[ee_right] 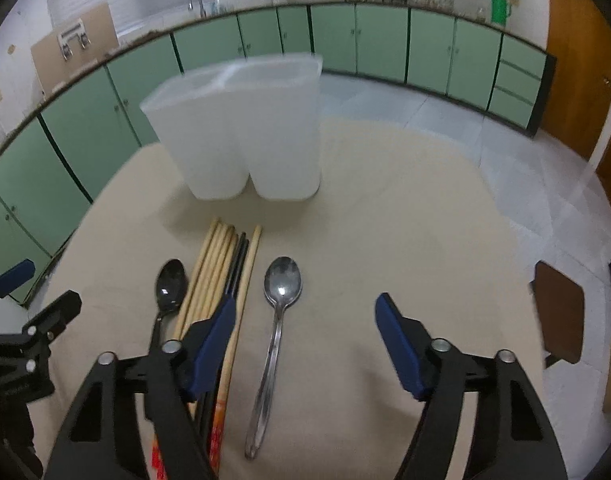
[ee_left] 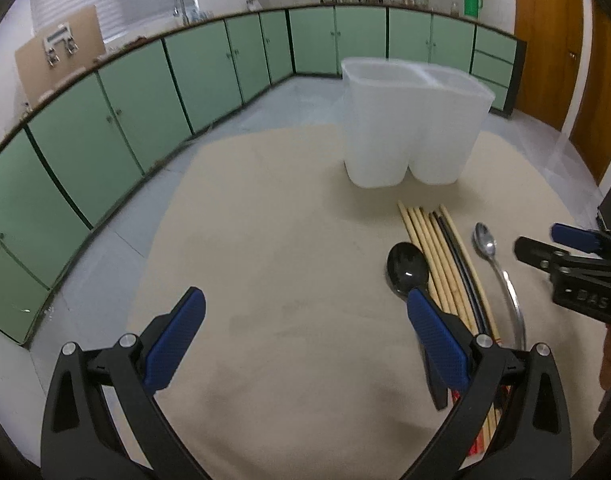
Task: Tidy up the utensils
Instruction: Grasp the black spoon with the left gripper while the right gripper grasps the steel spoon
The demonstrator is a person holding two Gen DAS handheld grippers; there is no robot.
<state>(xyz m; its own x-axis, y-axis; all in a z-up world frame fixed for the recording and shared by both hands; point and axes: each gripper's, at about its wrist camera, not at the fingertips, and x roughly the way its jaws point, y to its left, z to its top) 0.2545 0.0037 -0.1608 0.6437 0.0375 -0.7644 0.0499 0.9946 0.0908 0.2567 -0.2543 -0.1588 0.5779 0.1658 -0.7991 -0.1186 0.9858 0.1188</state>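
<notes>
Kitchen with green cabinets (ee_left: 209,76) around a beige tabletop (ee_left: 289,240). White two-compartment holder (ee_right: 245,128) upright toward the far edge, seemingly empty. Nearer, laid side by side: black spoon (ee_right: 170,286), chopsticks (ee_right: 217,268), metal spoon (ee_right: 282,280). Left gripper (ee_left: 305,332) spread wide, empty, over bare cloth beside the black spoon. Right gripper (ee_right: 305,320) partly open, empty, straddling the metal spoon's handle. Likely approaching the first pickup; next: lower, close on the handle, lift, carry to a compartment.
</notes>
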